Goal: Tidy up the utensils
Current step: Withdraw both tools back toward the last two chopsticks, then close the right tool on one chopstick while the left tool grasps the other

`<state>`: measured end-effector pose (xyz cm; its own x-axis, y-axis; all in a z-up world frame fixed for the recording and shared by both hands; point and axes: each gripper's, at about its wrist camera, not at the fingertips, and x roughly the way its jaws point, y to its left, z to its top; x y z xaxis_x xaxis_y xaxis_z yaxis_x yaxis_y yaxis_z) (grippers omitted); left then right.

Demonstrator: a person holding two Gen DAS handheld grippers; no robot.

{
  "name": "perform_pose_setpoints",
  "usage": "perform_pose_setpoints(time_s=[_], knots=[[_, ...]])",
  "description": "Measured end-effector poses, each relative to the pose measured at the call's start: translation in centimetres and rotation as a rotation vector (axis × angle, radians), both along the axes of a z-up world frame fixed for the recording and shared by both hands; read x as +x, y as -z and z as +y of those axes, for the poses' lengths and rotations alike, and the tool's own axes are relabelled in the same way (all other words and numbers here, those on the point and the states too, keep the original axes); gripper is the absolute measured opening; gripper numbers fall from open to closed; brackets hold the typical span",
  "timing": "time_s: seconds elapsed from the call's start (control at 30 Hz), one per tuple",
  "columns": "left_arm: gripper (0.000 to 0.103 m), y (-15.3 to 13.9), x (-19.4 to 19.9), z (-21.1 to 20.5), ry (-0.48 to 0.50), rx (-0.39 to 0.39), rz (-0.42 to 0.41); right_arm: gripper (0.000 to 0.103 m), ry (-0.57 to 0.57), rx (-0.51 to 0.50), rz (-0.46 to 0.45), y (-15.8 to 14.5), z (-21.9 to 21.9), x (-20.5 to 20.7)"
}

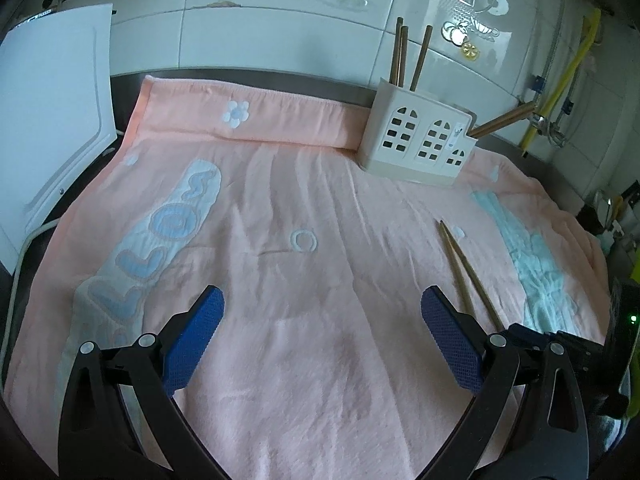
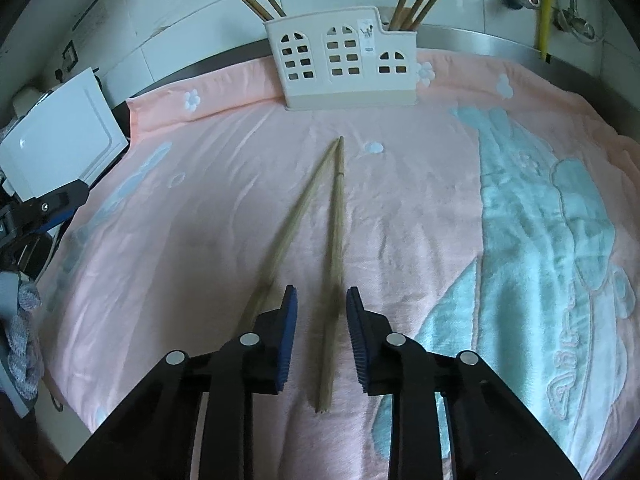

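Mostly done: several wooden chopsticks stand in white house-shaped plastic holder (image 2: 342,60) far on pink towel (image 2: 400,220). Two loose wooden chopsticks (image 2: 334,240) remain; right gripper (image 2: 322,320) jaws narrowed around one, not pressing. Left gripper (image 1: 322,328) jaws wide, empty.

Pink towel on a dark counter, utensil things on top.

A dark counter (image 1: 248,74) runs along a white tiled wall; a pink towel (image 1: 304,360) with pale blue and white motifs covers most of it, lightly creased. Near the towel's far edge stands a cream utensil holder (image 2: 344,60), upright, with window-shaped cut-outs and chopsticks sticking up from both ends. Two loose wooden chopsticks (image 2: 336,216) lie flat on the towel in front of the holder, far tips touching, near ends spread into a narrow V. A white board (image 1: 52,104) stands at the towel's left edge, tilted; its footing cannot be made out.
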<state>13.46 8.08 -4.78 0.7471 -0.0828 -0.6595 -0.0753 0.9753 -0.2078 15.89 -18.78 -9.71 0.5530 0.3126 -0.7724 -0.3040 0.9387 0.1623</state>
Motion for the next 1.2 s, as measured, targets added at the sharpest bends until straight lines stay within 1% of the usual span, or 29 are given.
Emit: perform_pose_setpoints(time_s=[0.23,0.3,0.47,0.63,0.7,0.83,0.93,0.97,1.0,1.03,1.1,1.13,1.2], knots=[[0.098,0.4,-0.1,-1.0,0.026,0.002,0.011,0.008,0.012,-0.033,0.001,0.4,0.2,0.2],[0.098,0.5,-0.2,-1.5,0.039,0.001,0.015,0.008,0.013,-0.043,-0.005,0.4,0.2,0.1],[0.098,1.0,-0.5,-2.7,0.07,-0.004,0.031,0.007,0.024,-0.027,-0.019,0.1,-0.2,-0.4],[0.096,1.6,-0.9,-4.6,0.113,0.003,0.037,0.007,0.037,0.002,-0.057,-1.5,-1.4,-1.1],[0.095,1.9,-1.0,-5.8,0.153,-0.003,0.04,0.007,0.038,0.013,-0.08,-2.4,-1.8,-1.4],[0.084,2.5,-1.4,-8.6,0.234,0.01,0.044,0.007,0.044,0.036,-0.123,-4.1,-2.5,-2.0],[0.075,2.9,-1.5,-10.6,0.294,0.004,0.049,0.007,0.048,0.054,-0.16,-5.3,-3.0,-2.3],[0.068,3.1,-1.5,-11.2,0.312,0.0,0.052,0.007,0.048,0.059,-0.168,-5.6,-3.1,-2.3],[0.063,3.3,-1.4,-11.7,0.329,-0.004,0.057,0.007,0.048,0.063,-0.179,-6.0,-3.2,-2.4],[0.06,3.6,-1.3,-12.3,0.35,-0.007,0.065,0.007,0.048,0.064,-0.187,-6.3,-3.3,-2.5],[0.05,4.0,-1.2,-13.2,0.375,-0.008,0.075,0.007,0.048,0.068,-0.201,-6.8,-3.5,-2.6],[0.047,4.4,-1.0,-13.8,0.388,-0.006,0.084,0.007,0.05,0.07,-0.206,-6.9,-3.6,-2.6],[0.033,4.9,-0.7,-14.4,0.404,-0.01,0.1,0.007,0.053,0.077,-0.213,-7.2,-3.9,-2.6]])
